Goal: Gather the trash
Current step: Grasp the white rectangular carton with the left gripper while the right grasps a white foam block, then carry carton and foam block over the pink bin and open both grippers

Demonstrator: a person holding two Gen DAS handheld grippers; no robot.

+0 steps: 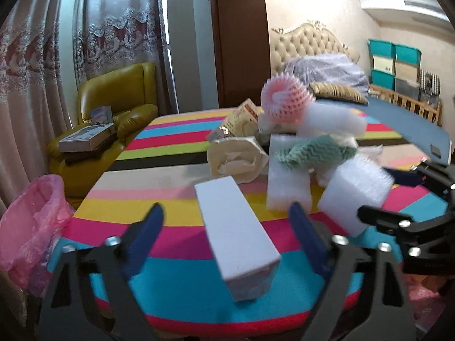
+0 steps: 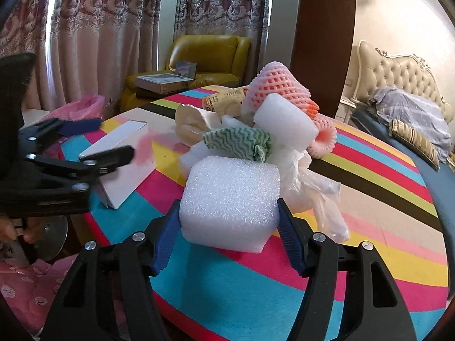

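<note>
Yellow armchair (image 1: 119, 91) (w/ boxes (image 1: 85, 139)), lace curtains (image 2: 93, 28)

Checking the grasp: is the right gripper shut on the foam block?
Shut: both fingers press the sides of the foam block.

Print on the yellow packet (image 1: 241, 119) is too blurred to read. The green-patterned cloth (image 2: 239, 139) is partly buried among foam pieces. The pink-lined bin (image 1: 31, 227) is cut off by the left frame edge. The book cover (image 2: 163, 81) on the armchair (image 2: 210, 56) is illegible.
</note>
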